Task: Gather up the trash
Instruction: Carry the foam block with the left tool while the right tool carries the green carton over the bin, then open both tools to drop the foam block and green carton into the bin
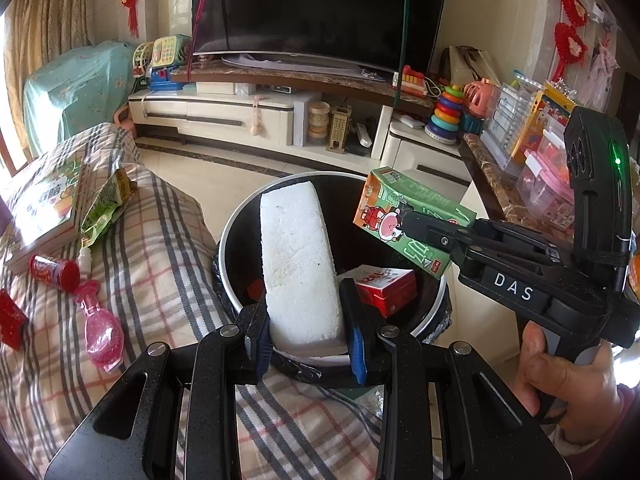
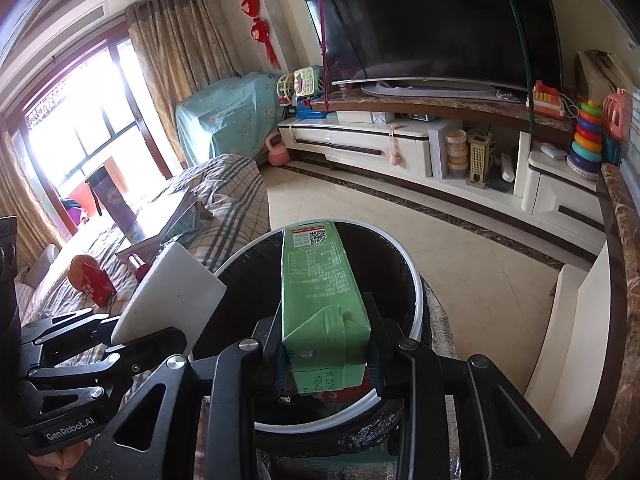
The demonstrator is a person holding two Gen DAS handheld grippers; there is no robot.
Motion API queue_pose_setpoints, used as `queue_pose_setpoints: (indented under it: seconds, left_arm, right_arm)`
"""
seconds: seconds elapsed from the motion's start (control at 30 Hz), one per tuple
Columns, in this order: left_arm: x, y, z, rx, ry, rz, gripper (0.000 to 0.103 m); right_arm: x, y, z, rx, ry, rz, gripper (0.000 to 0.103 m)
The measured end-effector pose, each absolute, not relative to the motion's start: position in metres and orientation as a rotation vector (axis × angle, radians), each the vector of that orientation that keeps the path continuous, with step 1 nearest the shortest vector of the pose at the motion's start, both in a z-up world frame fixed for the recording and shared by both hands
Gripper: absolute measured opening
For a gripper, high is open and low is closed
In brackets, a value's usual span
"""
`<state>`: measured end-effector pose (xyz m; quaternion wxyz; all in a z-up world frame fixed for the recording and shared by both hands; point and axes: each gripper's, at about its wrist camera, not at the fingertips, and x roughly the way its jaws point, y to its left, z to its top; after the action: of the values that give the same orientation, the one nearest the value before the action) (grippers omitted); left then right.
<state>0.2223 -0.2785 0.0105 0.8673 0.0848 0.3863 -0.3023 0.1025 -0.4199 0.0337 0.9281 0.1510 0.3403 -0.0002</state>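
My left gripper (image 1: 306, 320) is shut on a white foam block (image 1: 298, 264), held over the black-lined trash bin (image 1: 232, 236). A red and white box (image 1: 386, 288) lies inside the bin. My right gripper (image 2: 326, 354) is shut on a green drink carton (image 2: 320, 292), also above the bin's white rim (image 2: 418, 300). In the left wrist view the same carton (image 1: 412, 220) shows at the right, clamped in the right gripper (image 1: 420, 228), which a hand (image 1: 576, 380) holds. In the right wrist view the foam block (image 2: 172, 292) and left gripper (image 2: 140, 332) appear at the left.
On the plaid-covered sofa (image 1: 160, 248) lie a book (image 1: 44, 204), a green wrapper (image 1: 100, 216), a red can (image 1: 54, 272), a pink bottle (image 1: 100, 324) and a red packet (image 1: 10, 320). A TV cabinet (image 1: 240, 112) stands behind; a marble shelf (image 1: 496, 184) with boxes flanks the right.
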Motion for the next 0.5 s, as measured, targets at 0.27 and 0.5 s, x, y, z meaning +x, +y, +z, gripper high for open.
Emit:
queue_pose_setpoints:
  seconds: [0.27, 0.5]
  left_arm:
    - [0.2254, -0.2815, 0.0089, 0.18, 0.816, -0.636, 0.029]
    - [0.2279, -0.2833, 0.0068, 0.185, 0.822, -0.645, 0.034]
  right_arm:
    - [0.1065, -0.4223, 0.0315, 0.319, 0.711, -0.001, 0.031]
    - [0.1112, -0.4232, 0.0313, 0.321, 0.721, -0.001, 0.032]
